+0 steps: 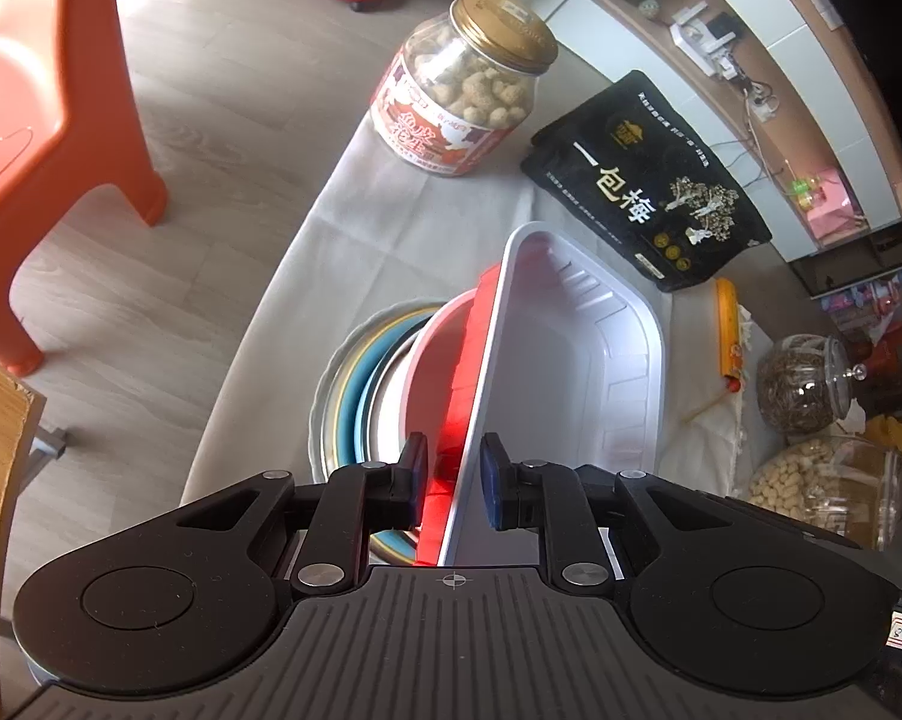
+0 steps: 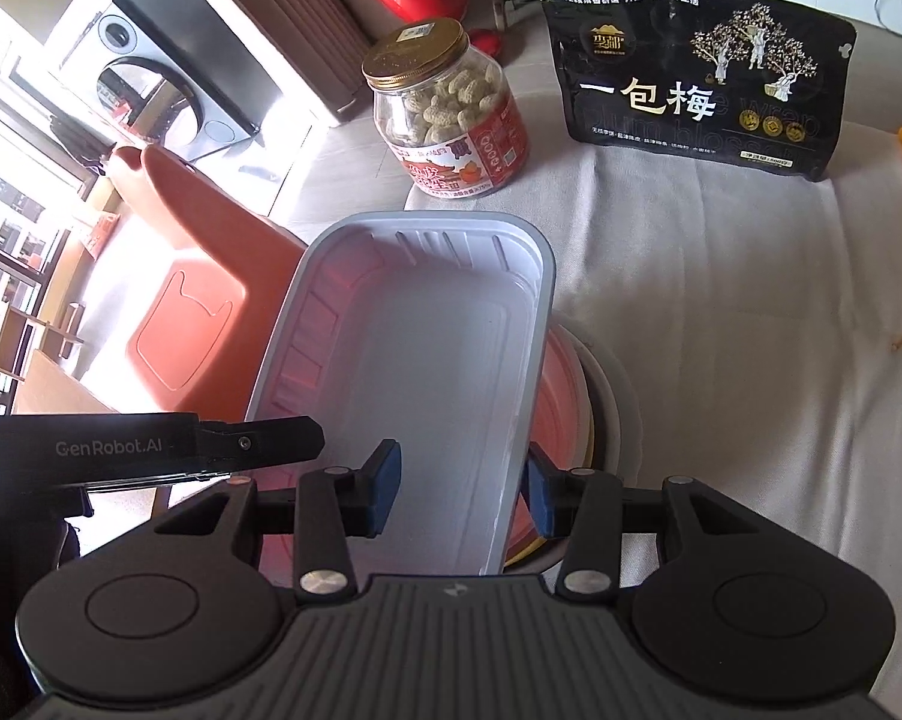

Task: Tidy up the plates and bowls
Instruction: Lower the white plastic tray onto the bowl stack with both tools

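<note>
A rectangular tray, white inside and red outside [image 1: 577,360], is held tilted over a stack of round plates and bowls [image 1: 361,384] on the cloth-covered table. My left gripper [image 1: 456,480] straddles the tray's near rim, one finger on the red outside and one inside, pads close to the wall. In the right wrist view the same tray [image 2: 427,384] lies over the stack [image 2: 577,402]. My right gripper [image 2: 463,480] is open, its fingers either side of the tray's right rim with gaps. The left gripper's finger [image 2: 259,441] shows at the tray's left edge.
A peanut jar [image 1: 469,90] and a black snack bag [image 1: 643,180] stand on the table behind the stack. Glass jars [image 1: 823,486] and a yellow object [image 1: 728,330] sit at the right. An orange plastic stool [image 1: 43,120] stands on the floor to the left.
</note>
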{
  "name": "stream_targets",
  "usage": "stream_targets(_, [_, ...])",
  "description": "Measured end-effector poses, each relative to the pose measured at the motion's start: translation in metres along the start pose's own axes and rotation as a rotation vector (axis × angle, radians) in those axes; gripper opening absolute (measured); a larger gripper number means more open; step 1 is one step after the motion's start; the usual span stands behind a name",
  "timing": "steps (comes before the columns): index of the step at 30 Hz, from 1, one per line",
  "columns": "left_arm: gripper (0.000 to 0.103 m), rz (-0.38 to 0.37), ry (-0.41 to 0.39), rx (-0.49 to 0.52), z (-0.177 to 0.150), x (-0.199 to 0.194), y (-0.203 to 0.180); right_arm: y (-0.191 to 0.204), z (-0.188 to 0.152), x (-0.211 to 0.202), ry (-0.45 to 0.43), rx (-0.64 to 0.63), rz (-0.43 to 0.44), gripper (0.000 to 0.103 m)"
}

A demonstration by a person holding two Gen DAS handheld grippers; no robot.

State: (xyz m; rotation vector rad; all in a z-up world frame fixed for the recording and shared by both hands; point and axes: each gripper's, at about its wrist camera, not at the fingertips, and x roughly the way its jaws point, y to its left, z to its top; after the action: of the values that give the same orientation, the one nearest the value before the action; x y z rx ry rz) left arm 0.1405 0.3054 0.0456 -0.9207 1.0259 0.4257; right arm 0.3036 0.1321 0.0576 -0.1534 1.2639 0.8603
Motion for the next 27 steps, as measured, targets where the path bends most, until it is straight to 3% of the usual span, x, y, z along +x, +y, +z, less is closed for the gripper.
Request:
stream_targets(14, [0.019, -0.059, -0.018, 0.065, -0.003, -0.002, 0.003, -0.023, -0.004, -0.006, -0.058, 0.046, 0.127, 0.044])
stream_targets(18, [0.019, -0.041, -0.036, 0.12, 0.0, -0.002, 0.004, -0.033, -0.002, -0.002, -0.057, 0.046, 0.197, 0.034])
stream_targets(21, [0.019, -0.059, -0.067, 0.145, 0.002, 0.0, 0.003, -0.037, -0.001, 0.003, -0.077, -0.003, 0.242, 0.034])
stream_targets(27, [0.019, -0.136, -0.097, 0.174, 0.002, 0.01, 0.006, -0.045, -0.005, 0.006, -0.171, -0.113, 0.238, 0.034])
